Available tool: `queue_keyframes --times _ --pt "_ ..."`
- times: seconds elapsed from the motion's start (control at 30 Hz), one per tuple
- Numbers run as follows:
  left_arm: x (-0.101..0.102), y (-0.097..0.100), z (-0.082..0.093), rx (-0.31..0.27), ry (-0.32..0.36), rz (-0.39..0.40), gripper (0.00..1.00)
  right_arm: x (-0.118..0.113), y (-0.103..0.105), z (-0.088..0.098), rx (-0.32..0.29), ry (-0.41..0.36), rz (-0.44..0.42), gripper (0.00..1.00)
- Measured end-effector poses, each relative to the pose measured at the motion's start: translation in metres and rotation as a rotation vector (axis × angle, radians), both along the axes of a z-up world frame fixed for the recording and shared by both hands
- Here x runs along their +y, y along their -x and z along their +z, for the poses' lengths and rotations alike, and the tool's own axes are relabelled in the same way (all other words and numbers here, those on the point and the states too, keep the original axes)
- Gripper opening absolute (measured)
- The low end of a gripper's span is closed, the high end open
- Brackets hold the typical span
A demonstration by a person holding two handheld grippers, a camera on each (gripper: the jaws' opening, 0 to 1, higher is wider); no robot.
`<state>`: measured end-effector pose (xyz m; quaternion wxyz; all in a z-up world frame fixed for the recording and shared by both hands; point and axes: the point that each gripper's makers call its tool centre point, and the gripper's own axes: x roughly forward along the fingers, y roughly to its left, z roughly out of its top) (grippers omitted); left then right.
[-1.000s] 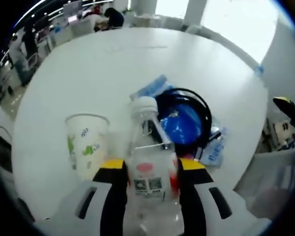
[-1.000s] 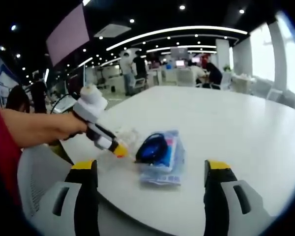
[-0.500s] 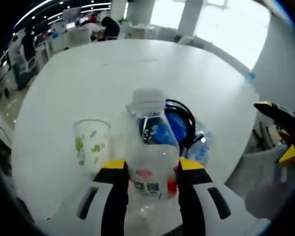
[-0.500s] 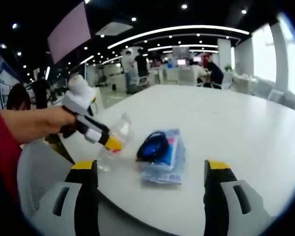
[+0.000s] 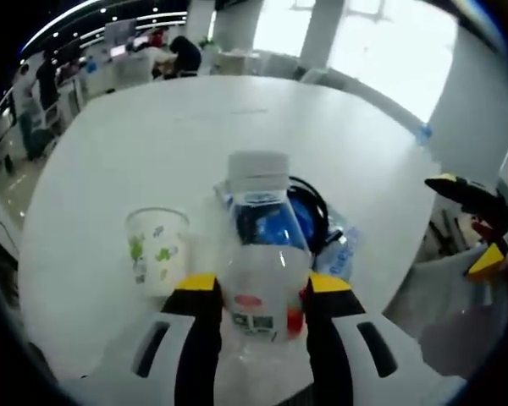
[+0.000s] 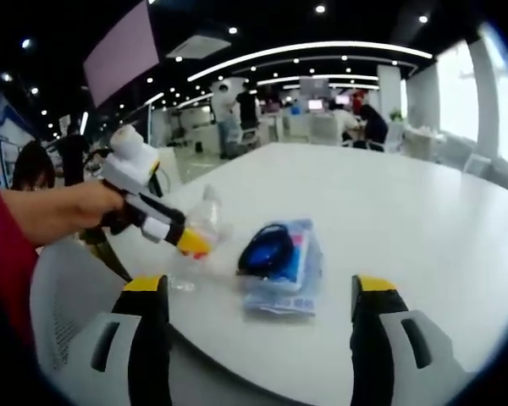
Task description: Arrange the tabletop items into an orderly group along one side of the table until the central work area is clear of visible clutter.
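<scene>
My left gripper [image 5: 256, 288] is shut on a clear plastic bottle [image 5: 261, 254] with a white cap, held upright just above the round white table [image 5: 152, 144]. A clear cup with green print [image 5: 156, 249] stands to the bottle's left. Behind the bottle lies a blue object with a black cable in a clear bag [image 5: 309, 216]. In the right gripper view the left gripper [image 6: 165, 228] holds the bottle [image 6: 205, 222] left of that bag [image 6: 279, 258]. My right gripper [image 6: 258, 292] stands open near the table edge with nothing between its jaws; it also shows at the right edge of the left gripper view [image 5: 478, 224].
A grey chair back [image 6: 63, 313] sits below the table's near edge. A person's hand [image 6: 68, 211] grips the left tool. Desks, chairs and people fill the office behind the table. The table's far half [image 6: 406, 194] is bare.
The bottle has come from tilted to upright in my left gripper and sits a bit higher above the table. The right gripper has stayed put.
</scene>
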<state>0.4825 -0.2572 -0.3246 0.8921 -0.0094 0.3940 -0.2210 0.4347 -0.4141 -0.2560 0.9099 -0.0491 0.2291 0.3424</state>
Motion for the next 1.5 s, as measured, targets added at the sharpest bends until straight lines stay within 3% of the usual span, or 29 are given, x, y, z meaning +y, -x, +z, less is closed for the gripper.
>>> queue_keyframes --times 0.53,0.73,0.97,1.1,1.23,1.37,1.5 --pt "-0.006 -0.003 0.024 -0.063 0.072 -0.066 0.35 0.004 -0.004 0.008 0.06 -0.128 0.007 0.86" --pt "-0.006 -0.008 0.047 -0.123 0.124 -0.105 0.35 0.011 -0.012 0.031 0.03 -0.178 0.055 0.84" --pt "-0.016 -0.009 0.087 -0.212 0.188 -0.191 0.35 0.037 -0.017 0.076 -0.066 -0.189 0.222 0.79" --pt "-0.029 -0.001 0.112 -0.254 0.228 -0.303 0.35 0.051 -0.018 0.097 -0.074 -0.227 0.312 0.79" --pt "-0.036 0.007 0.123 -0.259 0.263 -0.37 0.35 0.062 -0.013 0.12 -0.075 -0.283 0.41 0.77" --pt "-0.046 0.02 0.133 -0.278 0.259 -0.491 0.35 0.074 0.0 0.13 -0.056 -0.298 0.522 0.68" --pt "-0.056 0.031 0.142 -0.269 0.288 -0.559 0.35 0.086 0.005 0.129 -0.09 -0.212 0.594 0.68"
